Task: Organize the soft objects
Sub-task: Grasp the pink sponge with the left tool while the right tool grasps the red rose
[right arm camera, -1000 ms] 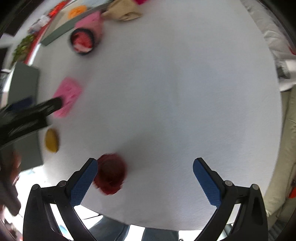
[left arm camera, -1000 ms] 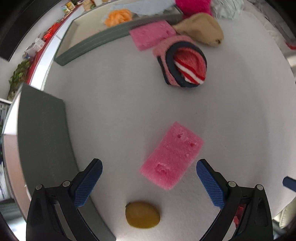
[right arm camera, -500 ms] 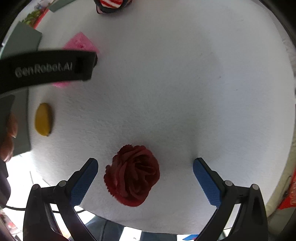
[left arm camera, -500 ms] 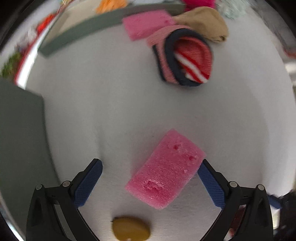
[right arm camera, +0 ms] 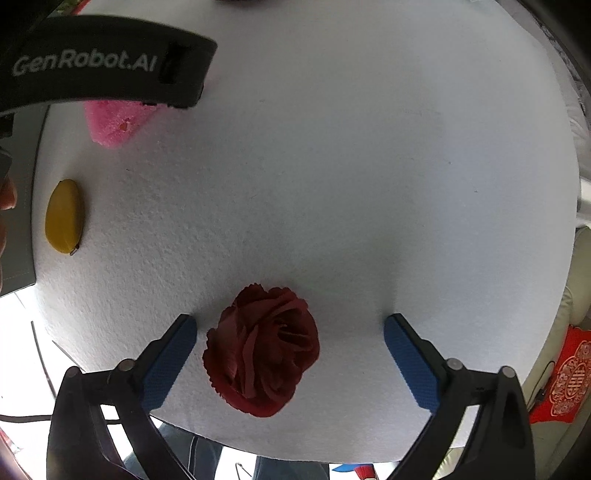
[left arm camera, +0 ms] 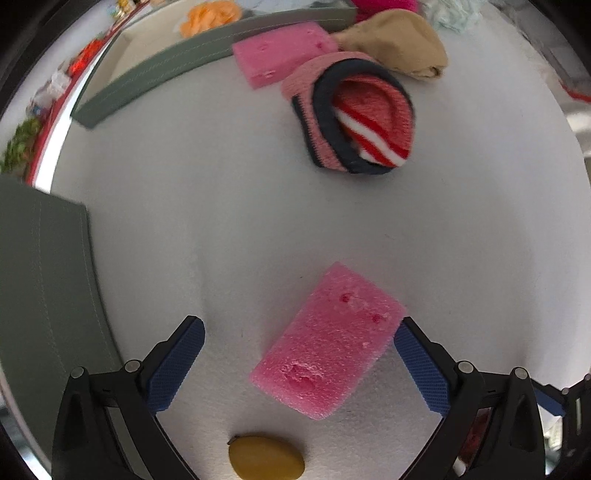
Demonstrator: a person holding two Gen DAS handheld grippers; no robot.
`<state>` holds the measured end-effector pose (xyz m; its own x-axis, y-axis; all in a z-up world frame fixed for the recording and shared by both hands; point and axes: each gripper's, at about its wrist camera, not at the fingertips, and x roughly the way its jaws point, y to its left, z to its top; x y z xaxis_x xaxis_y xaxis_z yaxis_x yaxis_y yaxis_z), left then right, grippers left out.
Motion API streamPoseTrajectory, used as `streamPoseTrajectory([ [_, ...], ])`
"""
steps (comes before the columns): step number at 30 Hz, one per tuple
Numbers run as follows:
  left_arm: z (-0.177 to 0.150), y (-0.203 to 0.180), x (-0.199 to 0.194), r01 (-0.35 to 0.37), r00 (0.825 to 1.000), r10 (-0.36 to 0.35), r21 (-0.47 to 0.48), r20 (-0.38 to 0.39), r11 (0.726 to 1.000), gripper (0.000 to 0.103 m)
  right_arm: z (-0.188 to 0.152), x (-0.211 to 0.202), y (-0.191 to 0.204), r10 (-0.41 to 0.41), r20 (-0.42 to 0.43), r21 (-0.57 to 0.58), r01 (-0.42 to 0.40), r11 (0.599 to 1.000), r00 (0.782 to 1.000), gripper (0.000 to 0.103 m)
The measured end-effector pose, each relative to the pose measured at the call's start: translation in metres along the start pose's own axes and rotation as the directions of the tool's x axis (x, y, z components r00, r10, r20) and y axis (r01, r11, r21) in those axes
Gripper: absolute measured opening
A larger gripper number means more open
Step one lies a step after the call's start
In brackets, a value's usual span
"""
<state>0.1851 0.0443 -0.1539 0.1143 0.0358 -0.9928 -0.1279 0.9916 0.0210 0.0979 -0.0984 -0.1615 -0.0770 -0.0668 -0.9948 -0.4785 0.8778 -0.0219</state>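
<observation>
Both grippers pointing down over the white table [left arm camera: 221,206], both spread wide but just been closing in a little. Left gripper [left arm camera: 299,339] straddling the near pink sponge [left arm camera: 328,347] — sponge lying at an angle between the jaws, right pad [left arm camera: 421,369] just about at its corner, can't tell if actually touching, left pad [left arm camera: 173,365] well apart from it. Not clamped on anything.

Right gripper [right arm camera: 290,343] straddling the red rose [right arm camera: 262,350] near the table's front edge, rose sitting closer to the left pad [right arm camera: 170,365], gaps on both sides — nothing gripped there either.

Yellow lump [left arm camera: 266,458] lying just below the sponge, near the edge. Further back: striped sock bundle [left arm camera: 354,114] touching a second pink sponge [left arm camera: 280,51], tan cloth [left arm camera: 399,44] right behind them. Grey bin [left arm camera: 177,66] along the back with something orange [left arm camera: 210,14] inside, another grey bin [left arm camera: 44,288] off to the left. Left gripper's black body crossing the top left of the right wrist view, hiding part of the sponge.
</observation>
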Motion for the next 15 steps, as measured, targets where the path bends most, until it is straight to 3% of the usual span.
streamPoseTrajectory([
  [2,0.002,-0.007,-0.002,0.026,1.000,-0.026,0.014,0.000,1.000,0.088,0.010,0.003,-0.008,-0.004,0.014,0.002,0.004,1.000,1.000,0.088],
  [5,0.001,-0.012,-0.009,0.074,0.997,-0.074,0.025,-0.006,0.997,0.067,0.009,-0.009,-0.016,-0.010,0.036,0.019,0.009,1.000,0.999,0.059],
  [6,0.001,-0.015,-0.011,0.077,0.997,-0.077,0.039,-0.005,0.996,0.059,0.007,-0.012,-0.018,-0.012,0.042,0.027,0.011,1.000,0.999,0.042],
  [7,0.000,-0.018,-0.012,0.077,0.997,-0.076,0.051,-0.011,0.996,0.058,0.004,-0.015,-0.022,-0.008,0.043,0.034,0.007,0.999,0.999,0.036],
  [15,-0.030,-0.030,-0.023,0.116,0.992,-0.114,0.046,-0.052,0.992,0.058,-0.004,-0.032,-0.041,0.060,0.030,0.086,-0.062,0.994,0.998,0.035],
])
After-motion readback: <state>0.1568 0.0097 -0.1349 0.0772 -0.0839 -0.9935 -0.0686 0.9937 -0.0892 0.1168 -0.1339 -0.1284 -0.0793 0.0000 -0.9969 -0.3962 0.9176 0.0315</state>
